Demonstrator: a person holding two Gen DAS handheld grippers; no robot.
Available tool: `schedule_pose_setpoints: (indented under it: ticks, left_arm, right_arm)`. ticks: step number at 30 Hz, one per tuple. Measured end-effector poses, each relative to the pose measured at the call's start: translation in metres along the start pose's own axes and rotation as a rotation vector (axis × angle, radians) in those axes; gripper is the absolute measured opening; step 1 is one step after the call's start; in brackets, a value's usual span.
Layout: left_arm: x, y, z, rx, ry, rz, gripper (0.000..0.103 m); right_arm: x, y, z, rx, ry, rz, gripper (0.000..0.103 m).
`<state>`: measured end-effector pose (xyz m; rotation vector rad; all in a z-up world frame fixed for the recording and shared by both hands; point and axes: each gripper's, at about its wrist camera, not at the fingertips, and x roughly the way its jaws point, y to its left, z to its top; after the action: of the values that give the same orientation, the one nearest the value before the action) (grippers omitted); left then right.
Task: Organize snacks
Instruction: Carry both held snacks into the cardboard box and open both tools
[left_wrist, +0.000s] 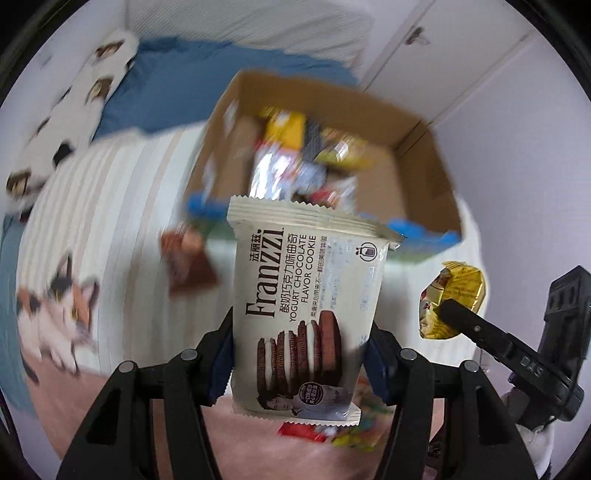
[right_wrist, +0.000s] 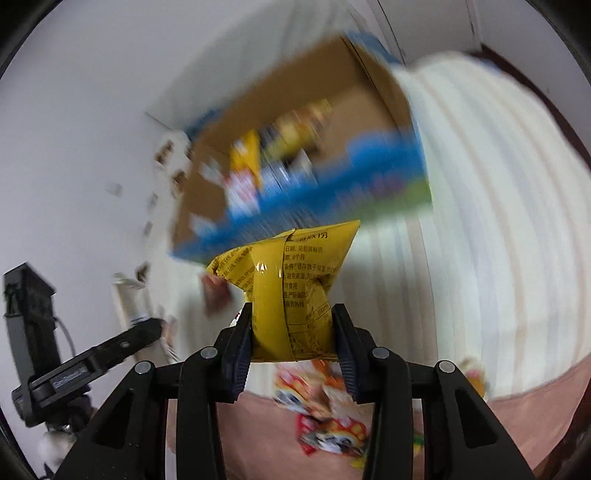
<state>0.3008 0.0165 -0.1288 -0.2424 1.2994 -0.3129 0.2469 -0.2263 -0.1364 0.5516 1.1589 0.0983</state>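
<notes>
holding tight, the left gripper (left_wrist: 301, 363) has its two fingers squeezed on the sides of a cream franzzi cookie pack (left_wrist: 308, 306), which stands up tall between them with pictures of chocolate sandwich cookies on the front. the right gripper (right_wrist: 293, 345) is clamped on a yellow snack bag (right_wrist: 286, 291), and the bag is crumpled in the middle where the fingers press it. from the left camera the same yellow bag shows off to the right, pinched by a black finger. under both grippers some loose snack packs (right_wrist: 328, 410) lie on a pink blanket (left_wrist: 184, 424), red and orange ones, too blurry to read. a little farther, a brown snack pack (left_wrist: 188, 258) lies on the white striped bedding (left_wrist: 122, 206). past that sits an open cardboard box (left_wrist: 417, 177) with a blue printed front edge, on the bedding, and it has a heap of shiny and yellow snack packs (left_wrist: 295, 155) inside. farthest back there is a blue sheet (left_wrist: 166, 85), a cat-print pillow (left_wrist: 74, 110), and a white wall.
</notes>
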Motion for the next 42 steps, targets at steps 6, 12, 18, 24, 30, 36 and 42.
schedule_pose_setpoints:
  ticks: [6, 12, 18, 24, 30, 36, 42]
  left_arm:
    - [0.019, -0.043, 0.086, 0.087, 0.004, 0.048, 0.058]
    - [0.084, -0.029, 0.14, 0.087, 0.128, 0.205, 0.058]
    - [0.16, 0.004, 0.16, 0.055, 0.226, 0.288, 0.058]
    - [0.187, 0.013, 0.16, 0.035, 0.279, 0.285, 0.059]
    - [0.195, 0.021, 0.158, -0.007, 0.314, 0.251, 0.091]
    - [0.181, 0.019, 0.158, -0.023, 0.271, 0.22, 0.094]
    - [0.149, 0.003, 0.147, -0.006, 0.161, 0.206, 0.093]
  right_arm:
    - [-0.011, 0.016, 0.074, -0.054, -0.077, -0.071, 0.043]
    - [0.033, 0.003, 0.125, -0.038, -0.025, -0.16, 0.043]
    - [0.074, -0.012, 0.145, -0.029, 0.038, -0.221, 0.043]
    - [0.1, -0.023, 0.144, -0.016, 0.112, -0.244, 0.044]
    - [0.117, -0.012, 0.142, -0.026, 0.187, -0.312, 0.103]
    - [0.123, 0.004, 0.14, -0.073, 0.202, -0.326, 0.103]
    - [0.115, 0.005, 0.134, -0.098, 0.187, -0.337, 0.103]
